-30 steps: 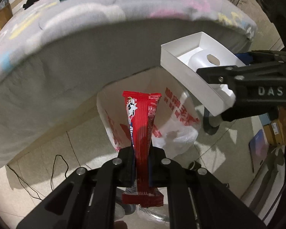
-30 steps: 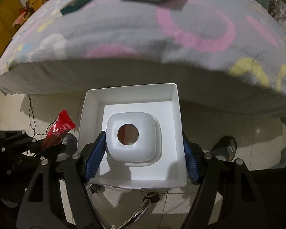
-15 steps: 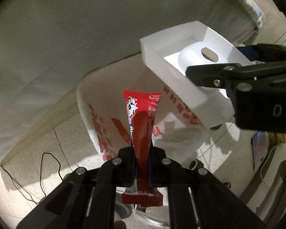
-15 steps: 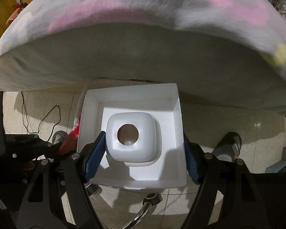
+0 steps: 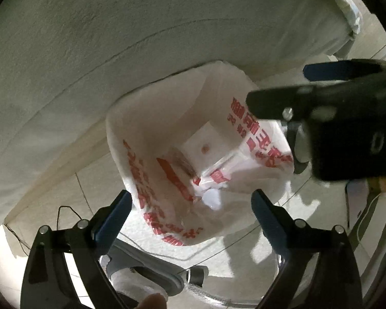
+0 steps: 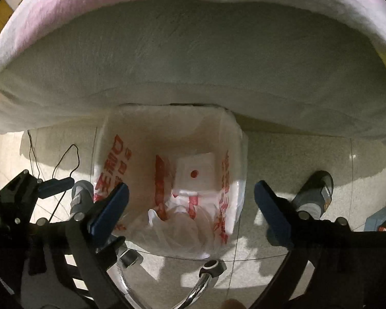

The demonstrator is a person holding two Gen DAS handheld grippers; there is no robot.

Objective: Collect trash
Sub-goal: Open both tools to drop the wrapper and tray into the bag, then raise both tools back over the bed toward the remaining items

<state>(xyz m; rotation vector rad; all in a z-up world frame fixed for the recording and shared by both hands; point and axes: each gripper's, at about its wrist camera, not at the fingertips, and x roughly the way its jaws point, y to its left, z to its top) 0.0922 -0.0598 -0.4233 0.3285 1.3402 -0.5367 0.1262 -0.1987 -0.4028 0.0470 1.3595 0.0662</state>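
Inside the white bag [image 6: 167,139], the white box [image 6: 195,172] and what seems to be the red wrapper [image 6: 160,180] lie partly hidden by folds. Left gripper [image 5: 190,206] and right gripper [image 6: 191,198] hover above, jaws spread, empty.

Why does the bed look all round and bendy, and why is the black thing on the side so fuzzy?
Right wrist view: the fisheye lens bends the bed edge into a big curve, and bright light glares on the floor. Left wrist view: the right gripper is smeared by motion blur, while the trash bag looks fairly sharp and the corners go dark.
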